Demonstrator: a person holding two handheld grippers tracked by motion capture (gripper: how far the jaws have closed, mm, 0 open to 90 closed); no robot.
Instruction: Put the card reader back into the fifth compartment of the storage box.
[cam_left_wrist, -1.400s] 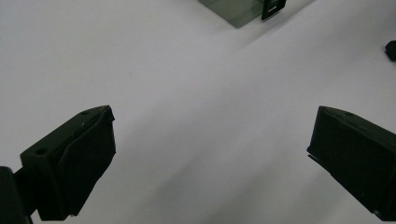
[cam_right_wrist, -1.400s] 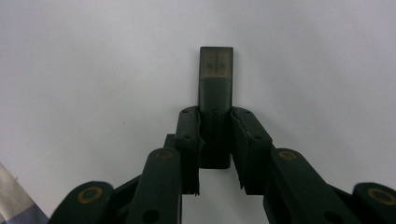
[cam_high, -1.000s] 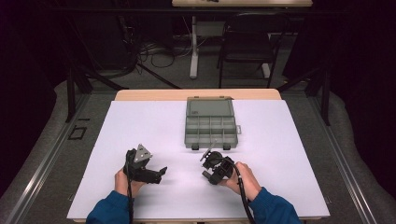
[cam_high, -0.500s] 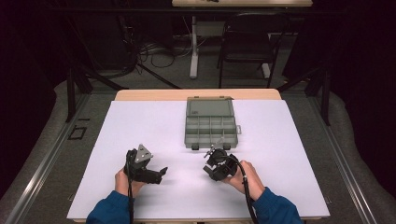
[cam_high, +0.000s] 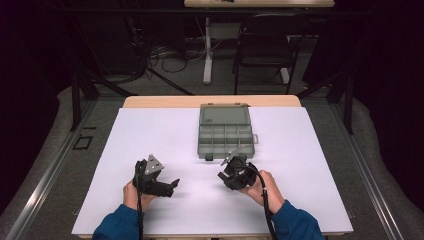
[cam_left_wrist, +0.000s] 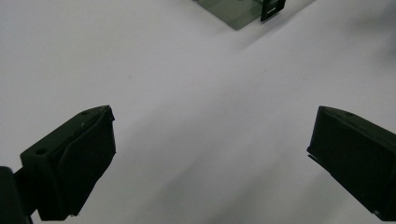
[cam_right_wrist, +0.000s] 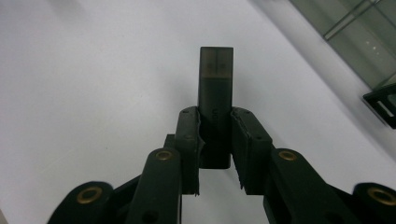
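Observation:
A grey compartment box (cam_high: 224, 116) lies open at the table's far middle, its lid laid back. My right gripper (cam_high: 228, 166) sits just in front of the box's near edge, shut on a small dark grey flat divider piece (cam_right_wrist: 215, 74) that sticks out beyond the pads (cam_right_wrist: 189, 130). That divider piece (cam_high: 233, 152) points up toward the box. My left gripper (cam_high: 172, 185) rests low over the white sheet at the near left. Its jaws are wide open (cam_left_wrist: 210, 158) with nothing between them.
A white sheet (cam_high: 150, 135) covers the table. One corner of the box (cam_left_wrist: 236, 11) with a black latch lies ahead of the left gripper. The box's edge (cam_right_wrist: 355, 42) runs along the right of the right gripper view. A chair (cam_high: 265, 40) stands beyond the table.
The right gripper has drifted slightly to the right with the divider piece still in it. The left gripper has stayed put.

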